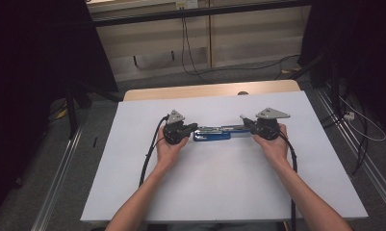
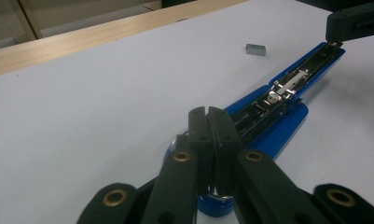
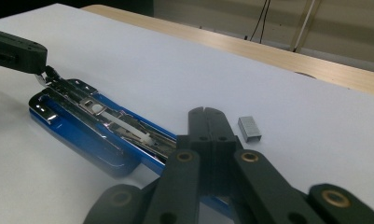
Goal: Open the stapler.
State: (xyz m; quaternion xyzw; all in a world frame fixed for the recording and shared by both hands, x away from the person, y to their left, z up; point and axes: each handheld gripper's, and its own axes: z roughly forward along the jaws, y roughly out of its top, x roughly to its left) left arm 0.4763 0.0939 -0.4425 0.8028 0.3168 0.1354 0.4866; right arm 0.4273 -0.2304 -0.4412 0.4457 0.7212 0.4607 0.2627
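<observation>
Item: left gripper (image 2: pixel 208 114) and right gripper (image 3: pixel 208 114), black two-jaw tools, each clenching one end of the stapler with jaws pressed together. Item: opened blue plastic stapler with silver metal staple channel (image 1: pixel 212 133), lying flat at mid-table, stretching between the two grippers. Item: small grey metal block of staples (image 3: pixel 249 128), sitting loose just beyond the stapler. Item: white-topped table with pale wooden far edge (image 1: pixel 205 192), carrying everything.

No readable text, label, brand, number or sign anywhere: none on the blue stapler (image 2: pixel 287 116), none on the white table cover (image 1: pixel 219 183).
</observation>
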